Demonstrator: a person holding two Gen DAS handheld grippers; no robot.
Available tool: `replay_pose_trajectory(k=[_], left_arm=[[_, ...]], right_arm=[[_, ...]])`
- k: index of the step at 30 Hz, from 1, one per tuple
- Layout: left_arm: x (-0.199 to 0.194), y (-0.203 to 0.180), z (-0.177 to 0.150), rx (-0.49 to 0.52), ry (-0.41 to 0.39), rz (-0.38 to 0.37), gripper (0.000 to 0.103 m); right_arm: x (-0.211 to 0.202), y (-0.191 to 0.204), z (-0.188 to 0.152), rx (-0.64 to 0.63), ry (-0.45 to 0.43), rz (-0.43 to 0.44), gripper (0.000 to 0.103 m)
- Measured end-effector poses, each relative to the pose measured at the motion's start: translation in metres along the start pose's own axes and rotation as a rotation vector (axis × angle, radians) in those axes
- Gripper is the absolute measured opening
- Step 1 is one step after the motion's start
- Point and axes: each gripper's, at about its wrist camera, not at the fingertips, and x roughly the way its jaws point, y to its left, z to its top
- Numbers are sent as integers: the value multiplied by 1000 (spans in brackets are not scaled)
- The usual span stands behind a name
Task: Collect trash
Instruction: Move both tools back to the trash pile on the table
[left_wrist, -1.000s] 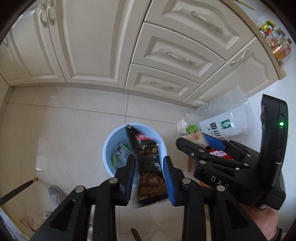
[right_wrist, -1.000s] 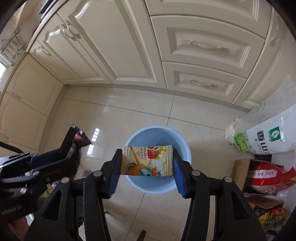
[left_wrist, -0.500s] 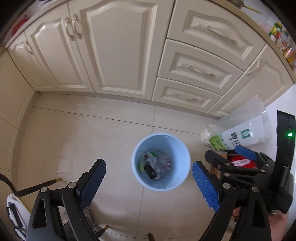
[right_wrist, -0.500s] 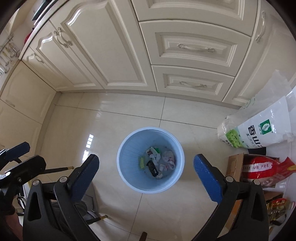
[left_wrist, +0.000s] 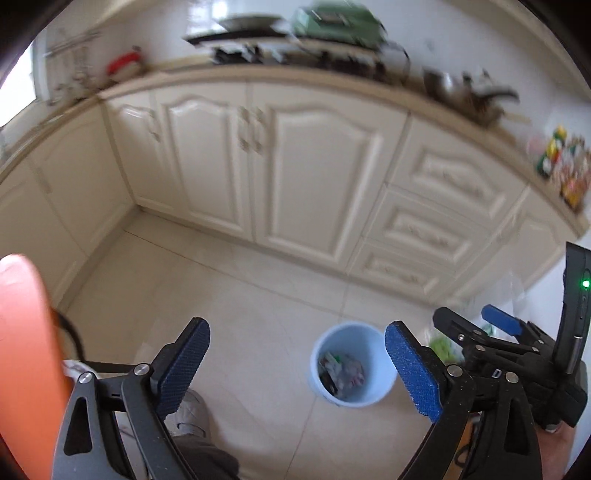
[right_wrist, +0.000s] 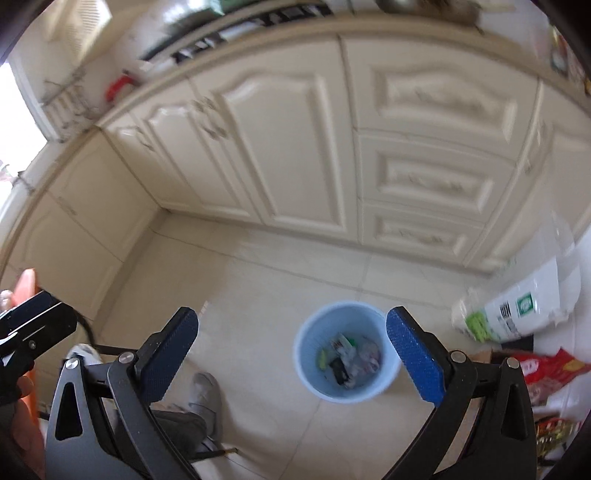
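**Bin below, both grippers empty**

Light-blue trash bin (right_wrist: 347, 350) on floor, wrappers (right_wrist: 349, 356) inside; sits just inside right finger of both grippers. Left gripper (left_wrist: 297, 369) fingers wide apart, nothing held. Right gripper (right_wrist: 291, 356) likewise. Cream cabinets (right_wrist: 295, 147) beyond.

Both wrappers have been released: the dark snack wrapper once clamped in the left gripper (left_wrist: 295, 365) and the yellow strawberry packet once clamped in the right gripper (right_wrist: 291, 354) are now seen among the trash (right_wrist: 349, 356) inside the blue bin (right_wrist: 347, 392). The fingers (left_wrist: 413, 373) of both grippers have been spread wide. Both grippers have been raised and tilted upward, so the table (left_wrist: 332, 79) above the cabinets has been brought into view.
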Motion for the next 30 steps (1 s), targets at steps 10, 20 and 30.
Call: replay_pose_trajectory(k=[10, 20, 30], left_arm=[[-200, 105, -72, -187, -252, 152, 98], [-352, 154, -182, -361, -402, 392, 102], [-417, 199, -266, -540, -386, 570, 102]], right_arm=[[-94, 173, 10, -223, -175, 203, 103], [-134, 338, -18, -460, -209, 422, 103], [-112, 459, -59, -650, -121, 539, 103]])
